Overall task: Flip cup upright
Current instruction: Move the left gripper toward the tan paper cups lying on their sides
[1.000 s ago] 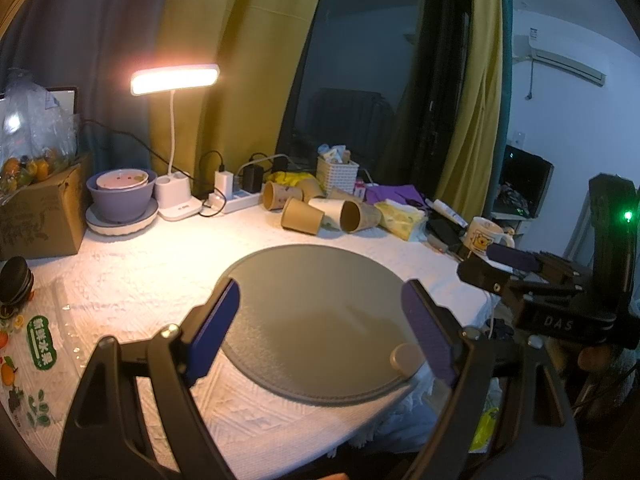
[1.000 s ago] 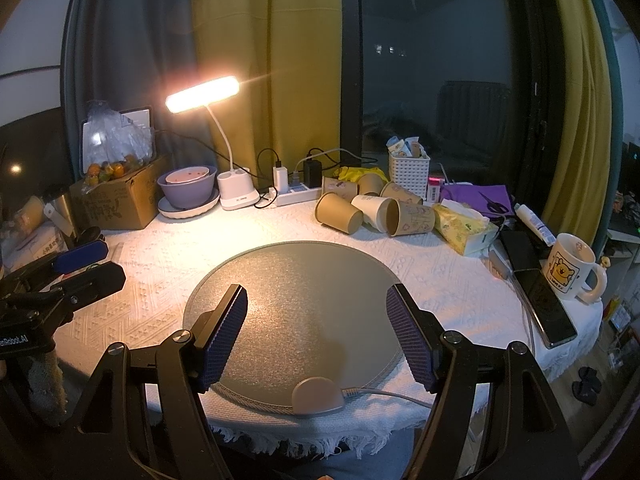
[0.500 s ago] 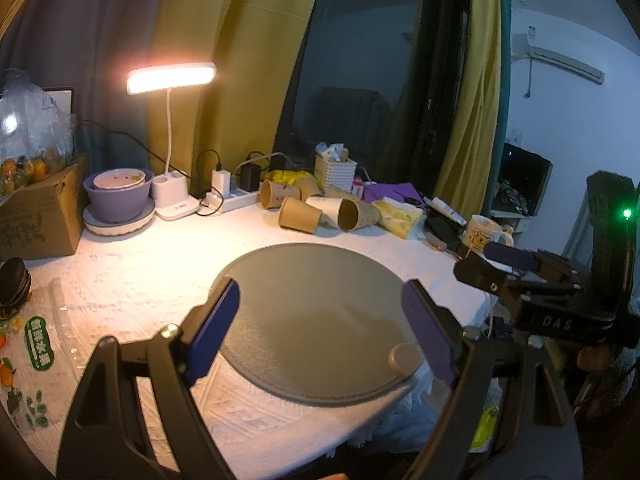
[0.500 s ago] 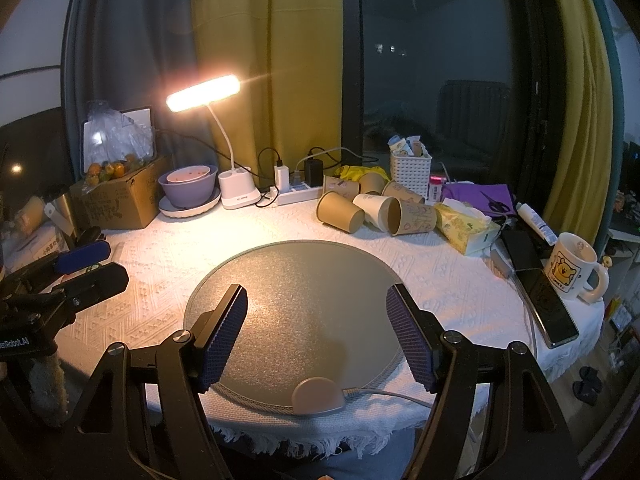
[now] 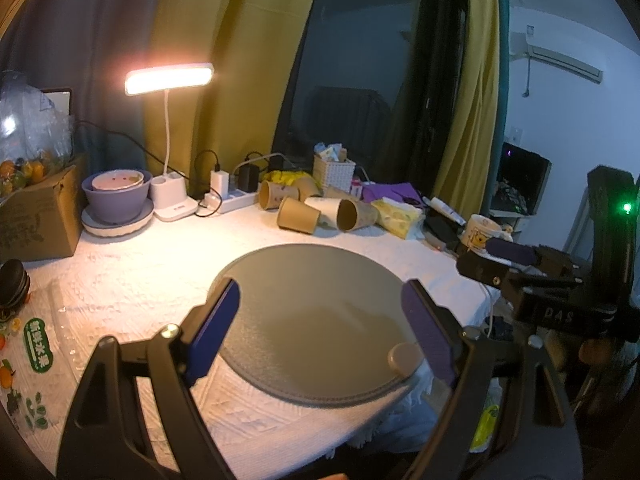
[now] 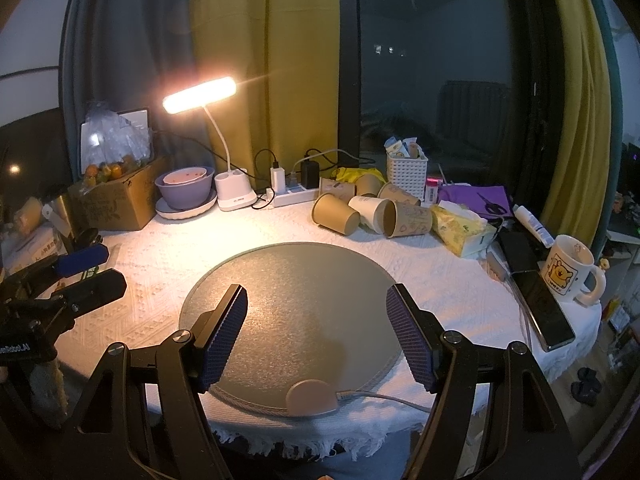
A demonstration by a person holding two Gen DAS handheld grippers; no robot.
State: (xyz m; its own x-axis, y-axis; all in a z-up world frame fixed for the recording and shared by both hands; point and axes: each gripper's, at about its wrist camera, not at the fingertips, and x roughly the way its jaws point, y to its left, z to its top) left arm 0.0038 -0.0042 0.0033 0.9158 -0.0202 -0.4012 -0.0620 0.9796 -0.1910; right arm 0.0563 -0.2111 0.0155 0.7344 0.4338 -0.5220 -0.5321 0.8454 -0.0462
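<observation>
Several paper cups lie on their sides in a cluster at the far side of the table: a brown cup (image 6: pixel 335 213), a white cup (image 6: pixel 371 213) and a printed brown cup (image 6: pixel 408 220). They also show in the left wrist view, the brown cup (image 5: pixel 298 215) among them. My left gripper (image 5: pixel 320 320) is open and empty above the near part of a round grey mat (image 5: pixel 308 312). My right gripper (image 6: pixel 316 328) is open and empty over the same mat (image 6: pixel 288 300). Both are well short of the cups.
A lit desk lamp (image 6: pixel 234 196), purple bowl (image 6: pixel 184 190), power strip (image 6: pixel 292 196), white basket (image 6: pixel 406 172) and tissue pack (image 6: pixel 460 228) line the back. A cardboard box (image 6: pixel 116 200) stands at left. A mug (image 6: pixel 570 272) and phone (image 6: pixel 542 300) sit at right.
Almost nothing: the views drift slightly, both grippers stay open and empty over the mat, and the cups have not moved.
</observation>
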